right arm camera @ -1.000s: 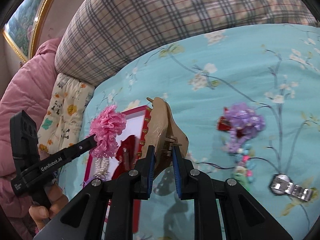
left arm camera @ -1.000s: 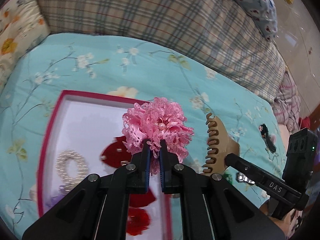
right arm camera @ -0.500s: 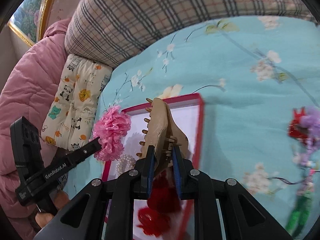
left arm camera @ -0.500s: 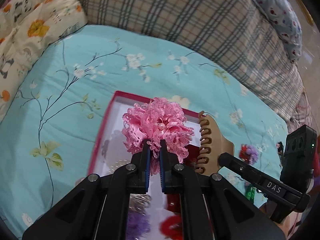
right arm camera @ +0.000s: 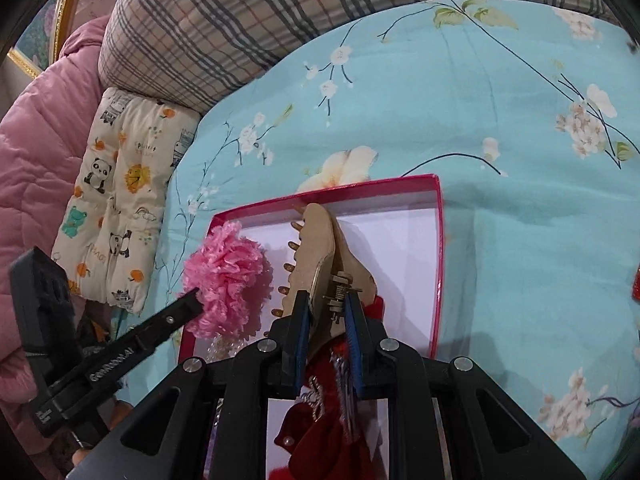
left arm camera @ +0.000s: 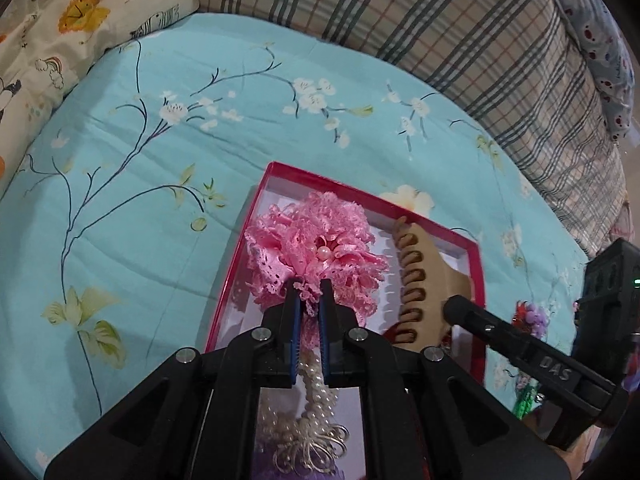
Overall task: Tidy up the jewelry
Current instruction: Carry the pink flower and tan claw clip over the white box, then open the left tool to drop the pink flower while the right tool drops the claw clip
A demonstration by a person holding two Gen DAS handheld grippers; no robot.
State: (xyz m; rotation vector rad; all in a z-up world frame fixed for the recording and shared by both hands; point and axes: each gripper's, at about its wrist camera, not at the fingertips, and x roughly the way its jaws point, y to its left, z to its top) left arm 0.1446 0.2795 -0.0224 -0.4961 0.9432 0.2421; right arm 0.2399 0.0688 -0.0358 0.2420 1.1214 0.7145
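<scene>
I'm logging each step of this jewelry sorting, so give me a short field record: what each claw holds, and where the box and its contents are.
left claw: shut on pink lace flower
right claw: shut on tan hair claw clip
box: red-rimmed box, white inside, on turquoise floral bedsheet
held items: both over the box
box contents: pearl strand, red fabric pieces
</scene>
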